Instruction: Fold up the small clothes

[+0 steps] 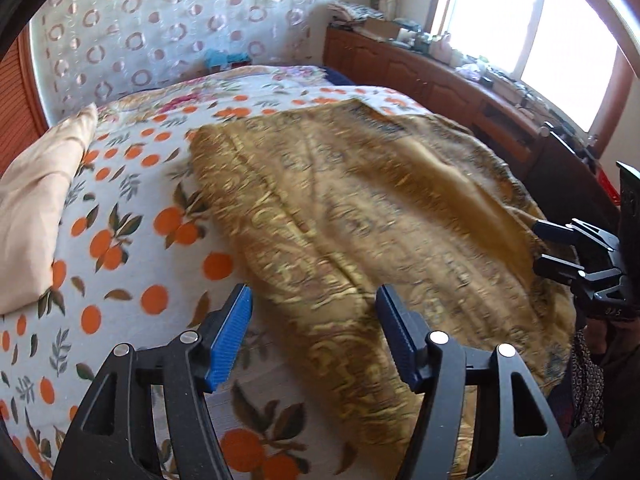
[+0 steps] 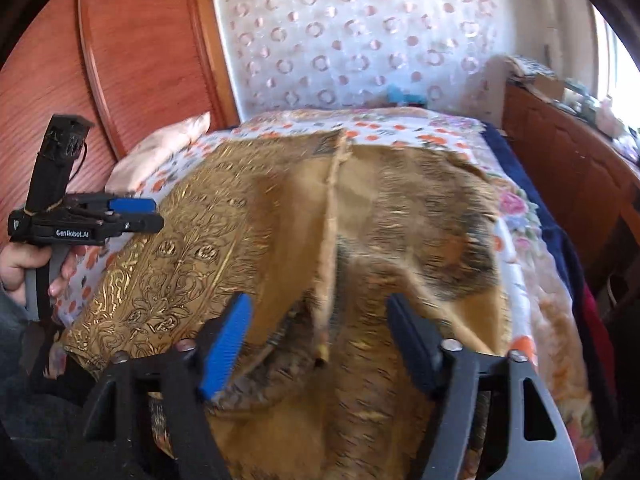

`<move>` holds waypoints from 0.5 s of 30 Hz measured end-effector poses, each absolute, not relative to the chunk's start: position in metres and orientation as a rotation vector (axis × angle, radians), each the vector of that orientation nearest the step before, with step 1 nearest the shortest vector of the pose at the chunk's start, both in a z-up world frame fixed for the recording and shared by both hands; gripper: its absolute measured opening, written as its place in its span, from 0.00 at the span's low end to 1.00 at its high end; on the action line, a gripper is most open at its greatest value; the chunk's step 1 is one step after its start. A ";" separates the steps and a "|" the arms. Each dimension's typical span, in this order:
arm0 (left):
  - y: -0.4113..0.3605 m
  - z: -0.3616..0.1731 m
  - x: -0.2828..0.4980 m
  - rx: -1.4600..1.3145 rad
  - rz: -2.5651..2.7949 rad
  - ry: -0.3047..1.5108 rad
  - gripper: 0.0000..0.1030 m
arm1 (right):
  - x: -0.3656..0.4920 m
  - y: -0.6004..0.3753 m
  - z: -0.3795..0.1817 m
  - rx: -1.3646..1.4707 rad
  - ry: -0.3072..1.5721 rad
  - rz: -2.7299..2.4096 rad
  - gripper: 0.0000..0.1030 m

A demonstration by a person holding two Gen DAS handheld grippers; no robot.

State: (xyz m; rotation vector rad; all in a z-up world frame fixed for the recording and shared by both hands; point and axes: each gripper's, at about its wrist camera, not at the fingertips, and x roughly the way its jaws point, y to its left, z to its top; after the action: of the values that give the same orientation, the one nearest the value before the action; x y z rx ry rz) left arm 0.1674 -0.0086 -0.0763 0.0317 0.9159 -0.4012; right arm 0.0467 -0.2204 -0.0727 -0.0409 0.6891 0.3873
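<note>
A gold patterned garment [image 1: 360, 208] lies spread on the bed; it also shows in the right wrist view [image 2: 280, 232], with a raised seam or fold down its middle. My left gripper [image 1: 314, 320] is open above the garment's near left edge, with nothing between its blue pads. My right gripper [image 2: 320, 332] is open over the garment's near edge, and cloth lies between and below its fingers without being pinched. The right gripper shows at the far right of the left wrist view [image 1: 560, 248]. The left gripper shows at the left of the right wrist view [image 2: 152, 214].
The bed has a white sheet with orange fruit print [image 1: 132, 240]. A beige pillow [image 1: 36, 208] lies at the left. A wooden headboard [image 2: 132, 52] stands behind it. A wooden cabinet with clutter [image 1: 460, 80] runs under the window at the right. A patterned curtain [image 1: 160, 20] hangs behind.
</note>
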 end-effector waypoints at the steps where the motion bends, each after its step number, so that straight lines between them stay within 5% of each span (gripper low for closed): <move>1: -0.006 -0.079 0.168 0.025 -0.401 0.924 0.63 | 0.052 -0.216 -0.075 -0.058 0.703 0.390 0.59; 15: -0.001 -0.090 0.162 0.024 -0.407 0.881 0.70 | 0.097 -0.185 -0.081 -0.131 0.783 0.422 0.46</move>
State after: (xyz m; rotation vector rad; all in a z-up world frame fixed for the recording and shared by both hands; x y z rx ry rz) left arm 0.1619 -0.0010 -0.0903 0.0238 0.8809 -0.4073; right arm 0.0967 -0.1846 -0.0815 -0.1312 0.7827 0.4219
